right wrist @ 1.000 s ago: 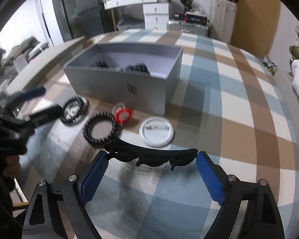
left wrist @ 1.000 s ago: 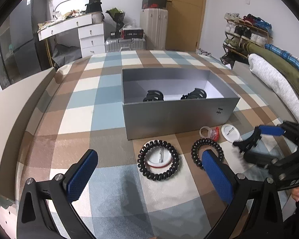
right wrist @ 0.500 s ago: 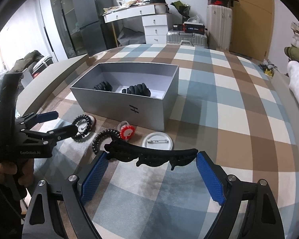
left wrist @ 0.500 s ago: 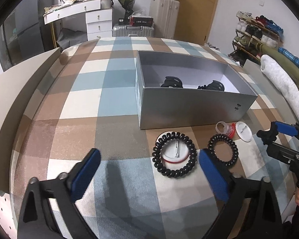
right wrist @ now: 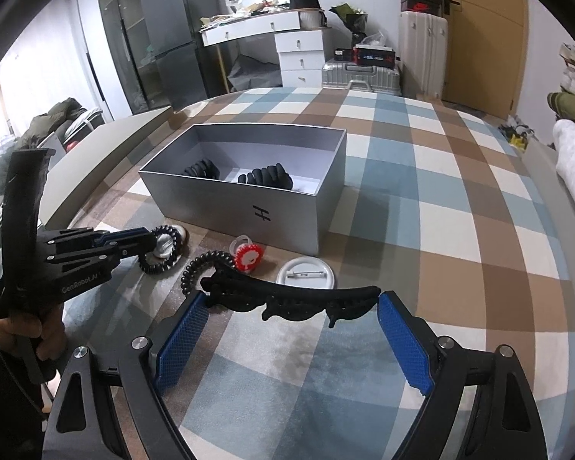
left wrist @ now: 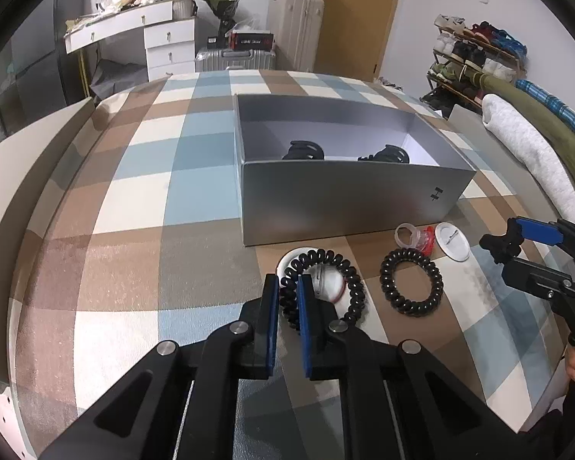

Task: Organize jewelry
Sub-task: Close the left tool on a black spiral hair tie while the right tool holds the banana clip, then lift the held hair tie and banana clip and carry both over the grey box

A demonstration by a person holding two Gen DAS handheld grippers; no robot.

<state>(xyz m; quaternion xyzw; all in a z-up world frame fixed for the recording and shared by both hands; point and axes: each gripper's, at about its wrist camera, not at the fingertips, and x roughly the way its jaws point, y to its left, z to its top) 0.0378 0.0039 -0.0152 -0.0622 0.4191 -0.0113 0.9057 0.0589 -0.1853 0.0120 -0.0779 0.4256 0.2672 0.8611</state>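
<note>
Your left gripper (left wrist: 287, 299) is closed tight on the near-left arc of a black spiral hair tie (left wrist: 326, 287), a coiled, glossy ring that lies over a white round badge (left wrist: 327, 281) on the checked cloth (left wrist: 134, 191), just in front of the grey box (left wrist: 345, 195). To its right lies a second black spiral hair tie (left wrist: 410, 287), the same coiled make, flat on the cloth and apart from the first. Next comes a small clear ring with a red piece (left wrist: 416, 235), touching a second white badge (left wrist: 452, 239) that lies pin-side up. Count on the cloth: two spiral ties, two white badges, one red-and-clear item. Inside the open box you have two black items (right wrist: 266, 178), ribbed and bunched; their kind cannot be told from here. At the far right, your right gripper (right wrist: 291, 316) stands wide, its blue pads bearing on the two ends of a long black hair clip (right wrist: 291, 299), toothed along its lower edge and held crosswise above the cloth. One such clip is in view. Your left hand (right wrist: 23, 322) shows at the handle.
</note>
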